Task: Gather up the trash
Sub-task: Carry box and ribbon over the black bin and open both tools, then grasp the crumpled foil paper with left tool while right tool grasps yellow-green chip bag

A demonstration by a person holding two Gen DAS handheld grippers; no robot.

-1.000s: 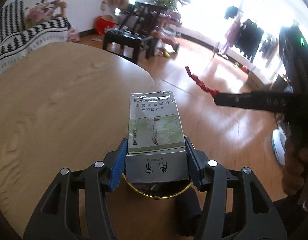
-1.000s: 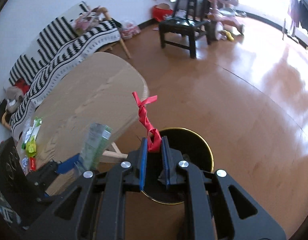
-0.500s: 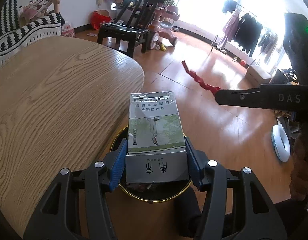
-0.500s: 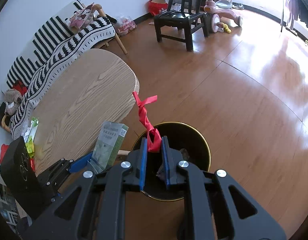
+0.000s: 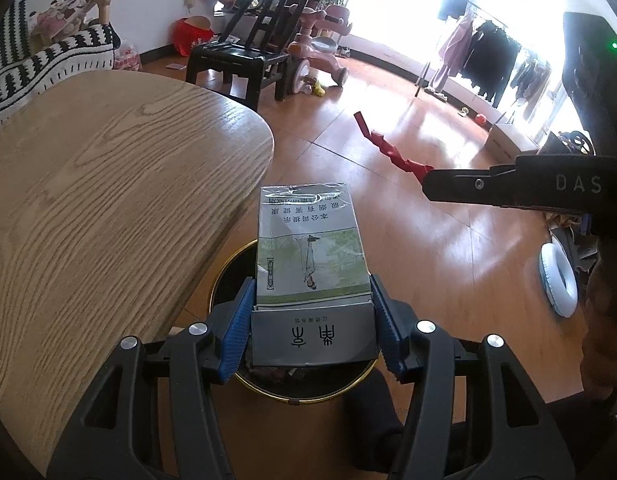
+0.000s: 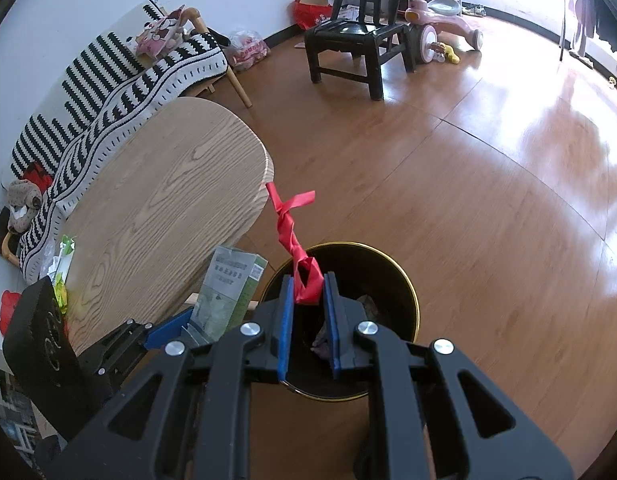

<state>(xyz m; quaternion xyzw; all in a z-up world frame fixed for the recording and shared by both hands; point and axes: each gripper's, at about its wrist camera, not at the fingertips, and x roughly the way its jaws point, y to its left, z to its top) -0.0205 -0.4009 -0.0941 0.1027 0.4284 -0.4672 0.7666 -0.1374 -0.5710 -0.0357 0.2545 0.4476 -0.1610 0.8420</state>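
A grey-and-green cigarette pack (image 5: pixel 311 276), still in clear wrap, is clamped flat between the left jaws, its printed face up and its far end jutting forward. A twisted red ribbon (image 6: pixel 294 240) sticks up from the right jaws. The black, gold-rimmed trash bin (image 6: pixel 406 294) stands open below both jaws, holding scraps.

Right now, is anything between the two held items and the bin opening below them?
Nothing visible. The cigarette box in the left gripper and the red ribbon in the right gripper hang over the open black bin.
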